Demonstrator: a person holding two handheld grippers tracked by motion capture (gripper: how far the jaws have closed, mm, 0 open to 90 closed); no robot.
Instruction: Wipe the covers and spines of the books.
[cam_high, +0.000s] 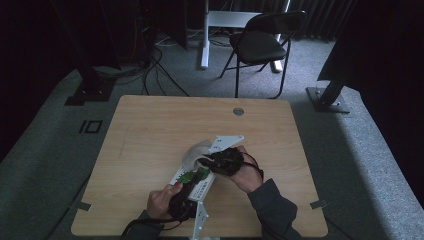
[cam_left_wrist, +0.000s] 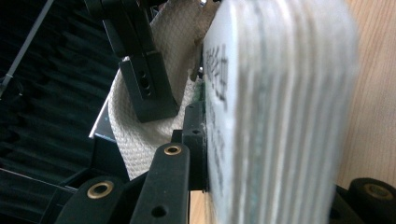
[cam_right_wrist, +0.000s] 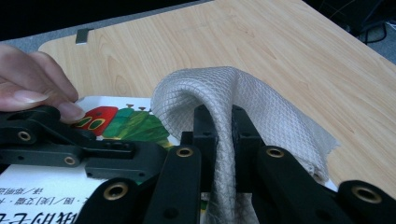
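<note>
White woven cloth (cam_right_wrist: 224, 93) pinched in right claw (cam_right_wrist: 223, 140), left claw (cam_left_wrist: 261, 154) clamped on book (cam_left_wrist: 275, 112), title blurred

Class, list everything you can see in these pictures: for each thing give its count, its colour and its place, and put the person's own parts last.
Table: one, light wood, centre of the high view.
Picture book: one, white cover with a green and red caterpillar, near the table's front edge.
Cloth: one, off-white, quilted weave, draped over the book's far end.
Chair: one, black, on the carpet beyond the table.
Left gripper: one, black, shut on the book's edge.
Right gripper: one, black, shut on a fold of the cloth.
Hands: two, left hand and right hand, holding the grippers.
</note>
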